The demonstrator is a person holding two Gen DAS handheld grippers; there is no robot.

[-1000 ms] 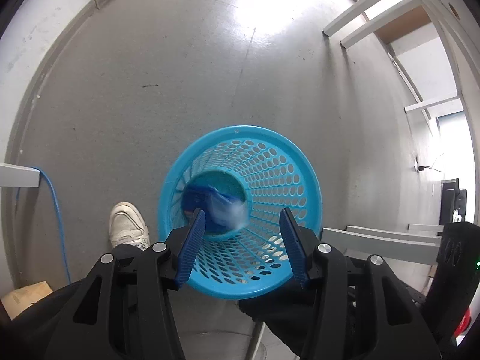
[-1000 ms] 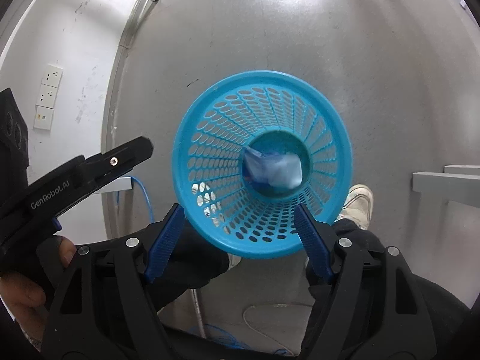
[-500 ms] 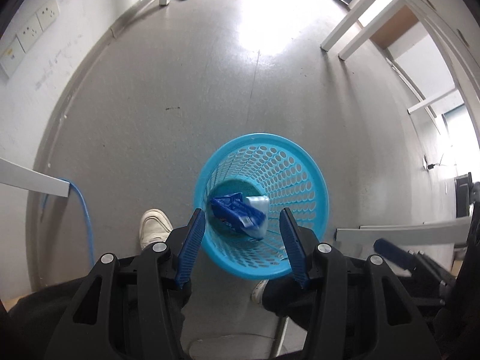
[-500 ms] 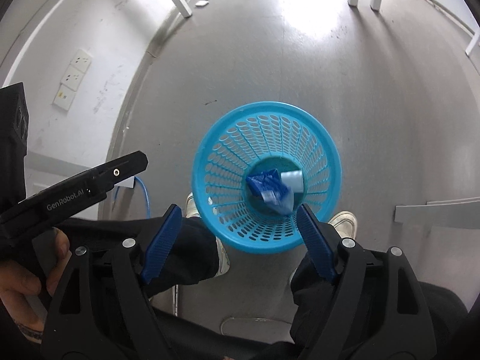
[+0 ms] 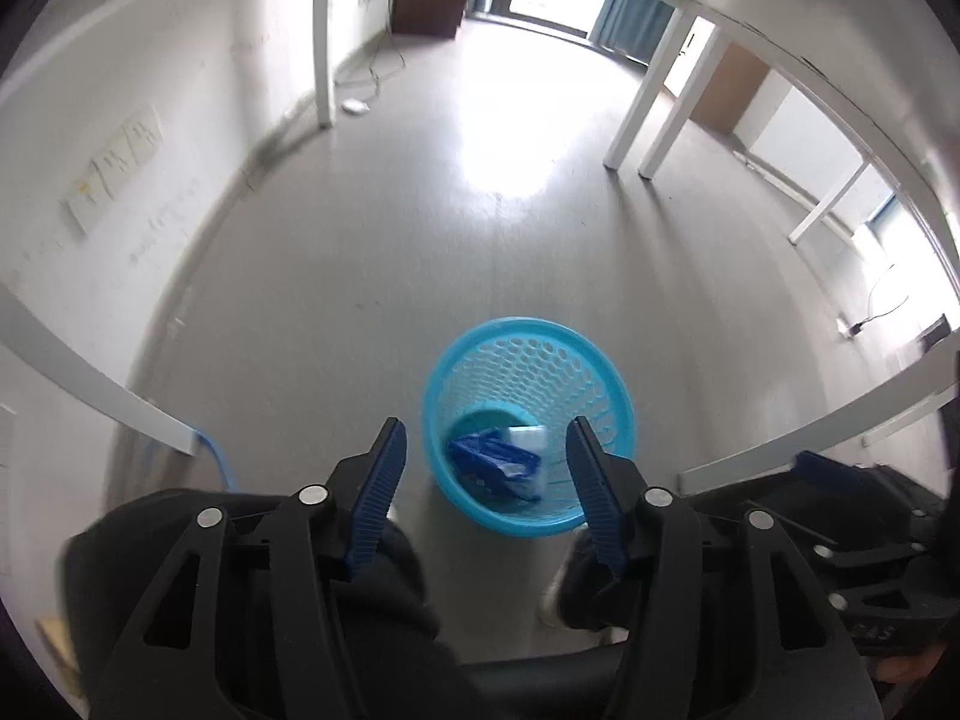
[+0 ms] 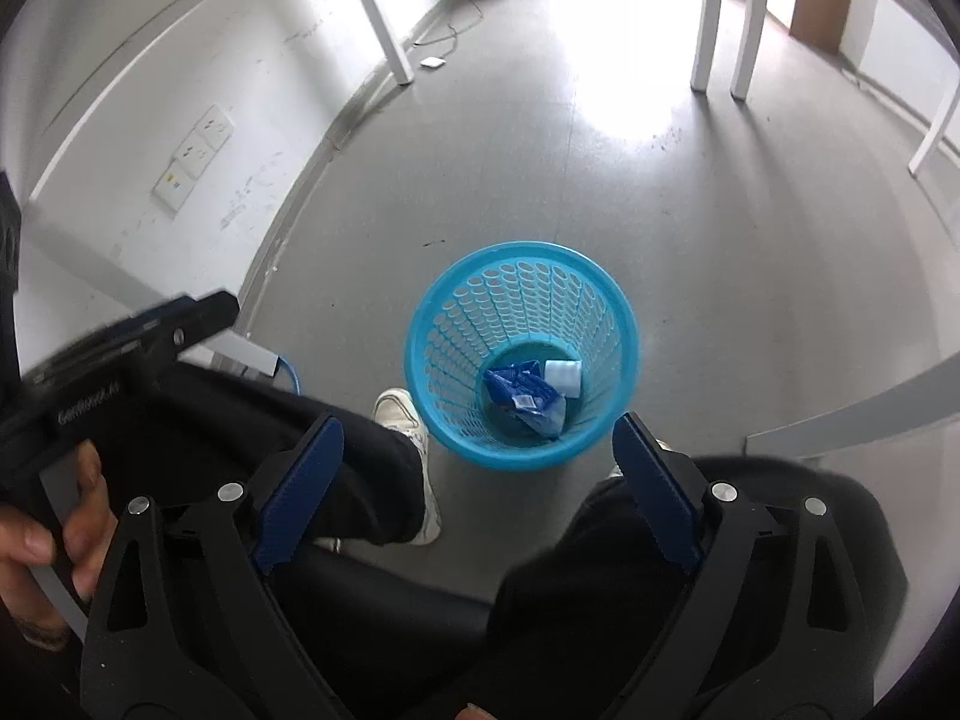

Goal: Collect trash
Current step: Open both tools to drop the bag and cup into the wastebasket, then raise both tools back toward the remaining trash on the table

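Trash (image 6: pixel 528 397) sits in blue basket (image 6: pixel 606 432), left gripper (image 5: pixel 486 486) and right gripper (image 6: pixel 477 483) both spreading, empty; knee nudge could tip it.

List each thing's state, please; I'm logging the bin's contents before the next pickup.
Basket: upright on the floor, holding trash.
Blue wrapper: crumpled, lying in the basket's bottom.
White packet: in the basket's bottom, beside the wrapper.
Left gripper: jaws opening, nothing between them.
Right gripper: jaws opening wide, nothing between them.
Blue cable: hanging to the floor by the wall.
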